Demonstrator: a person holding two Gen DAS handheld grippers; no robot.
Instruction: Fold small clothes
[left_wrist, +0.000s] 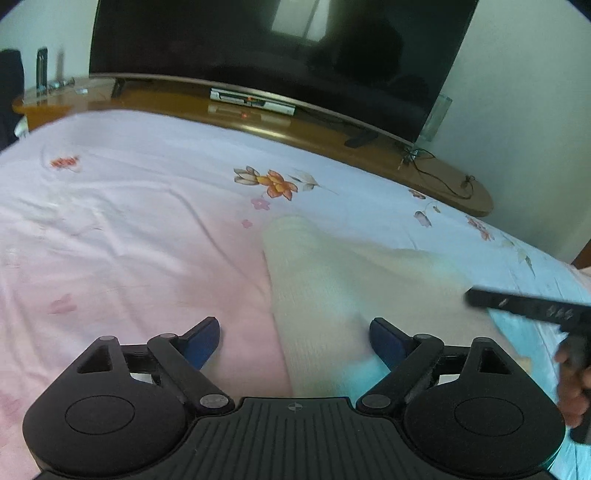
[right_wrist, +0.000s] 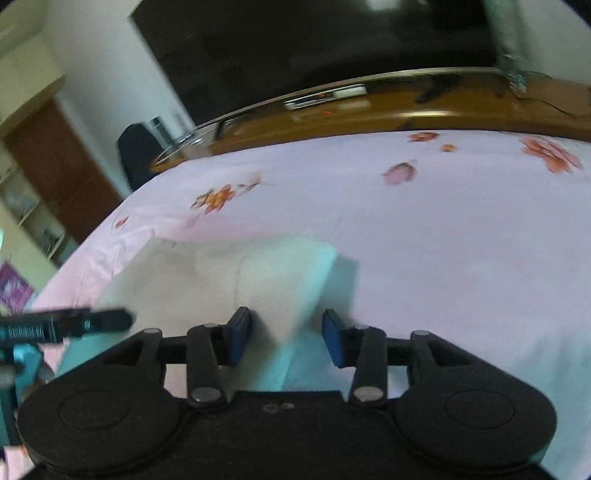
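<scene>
Cream garment (left_wrist: 325, 288) flat on floral bedsheet (left_wrist: 129, 221). Left gripper (left_wrist: 294, 341) fingers wide apart, holding nothing. Right gripper (right_wrist: 287, 338) fingers part-open astride garment fold, seemingly ungripped; view blurred.

A folded garment (left_wrist: 332, 280) lies on the bed (left_wrist: 129, 221), at lower centre-right of the left wrist view and lower centre-left of the right wrist view (right_wrist: 229, 280). The left gripper (left_wrist: 294, 341) sits at the bottom of its frame, one finger over bare sheet, the other over the garment's near part. The right gripper (right_wrist: 287, 339) sits at the bottom of its frame, with the garment's near corner between its fingers. Behind the bed, across the upper frame, runs a long table (left_wrist: 369, 147). On it stand a television (left_wrist: 277, 55) and, under the screen, a set-top box (left_wrist: 253, 99). Cables (left_wrist: 443, 177) lie on the table's right end.
</scene>
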